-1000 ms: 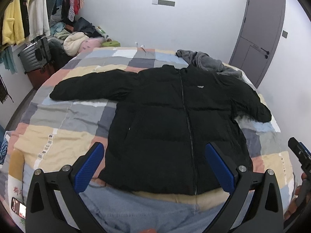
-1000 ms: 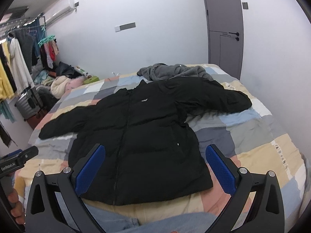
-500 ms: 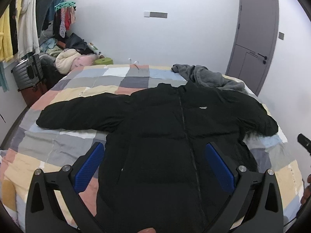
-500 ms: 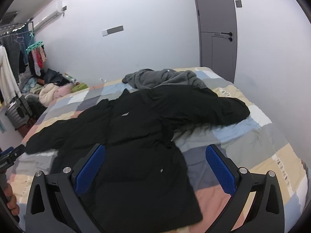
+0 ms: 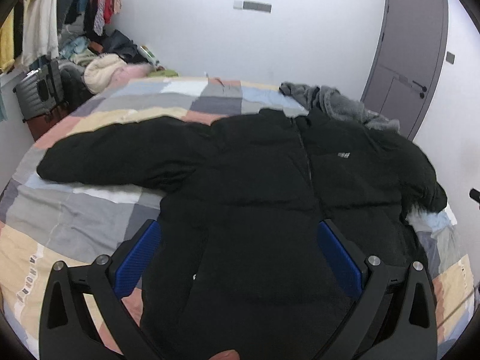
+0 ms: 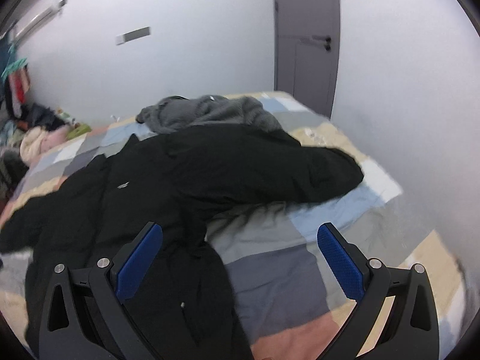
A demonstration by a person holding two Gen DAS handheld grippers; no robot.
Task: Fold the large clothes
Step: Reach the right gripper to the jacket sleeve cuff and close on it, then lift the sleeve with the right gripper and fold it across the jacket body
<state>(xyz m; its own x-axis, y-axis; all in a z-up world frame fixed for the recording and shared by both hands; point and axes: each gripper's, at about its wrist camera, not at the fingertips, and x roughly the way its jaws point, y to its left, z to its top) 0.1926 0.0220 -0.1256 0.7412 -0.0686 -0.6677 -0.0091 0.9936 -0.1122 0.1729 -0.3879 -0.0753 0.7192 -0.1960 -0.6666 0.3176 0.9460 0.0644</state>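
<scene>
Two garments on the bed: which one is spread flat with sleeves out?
The black puffer jacket, zipped, both sleeves stretched sideways across the patchwork quilt. The grey fleece garment lies bunched in a heap behind its collar.

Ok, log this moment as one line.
stage: approach | jacket: spread flat on bed, unfolded | left gripper: open, over hem | right gripper: open, empty

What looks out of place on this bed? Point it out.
A crumpled grey garment lies heaped by the black jacket's collar, seemingly overlapping its shoulder, so it may hinder folding. The jacket itself lies flat, zipped, sleeves spread.
</scene>
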